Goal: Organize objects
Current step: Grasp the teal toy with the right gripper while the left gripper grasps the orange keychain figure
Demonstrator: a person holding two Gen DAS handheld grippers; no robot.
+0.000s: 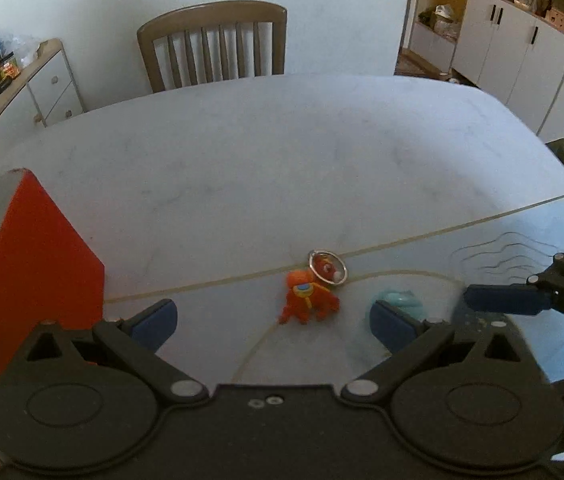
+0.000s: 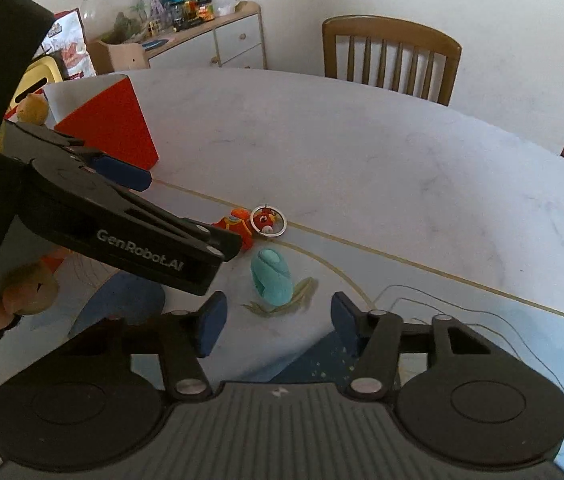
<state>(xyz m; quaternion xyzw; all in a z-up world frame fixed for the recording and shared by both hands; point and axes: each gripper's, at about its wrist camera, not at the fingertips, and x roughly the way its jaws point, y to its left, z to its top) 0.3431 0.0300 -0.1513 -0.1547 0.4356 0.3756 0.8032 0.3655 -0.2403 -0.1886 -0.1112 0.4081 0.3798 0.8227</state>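
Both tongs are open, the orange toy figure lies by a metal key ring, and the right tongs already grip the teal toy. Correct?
Not quite. The right wrist view shows the right tongs open, short of the teal toy figure, gripping nothing. The rest stands.

Table (image 1: 282, 152) with a pale, faintly veined top and a rounded far edge; the near part is covered by a printed mat (image 1: 522, 240) bordered by a thin tan line. At the left of the left wrist frame, a red-and-white box (image 1: 41, 256) is seen standing on the bare top. At lower centre, an orange toy figure (image 1: 308, 298) is shown lying on the mat, touching a small red toy inside a metal ring (image 1: 328, 267) that straddles the tan line. A teal toy figure (image 2: 271, 276) lies on the mat just beside them, apart from both.
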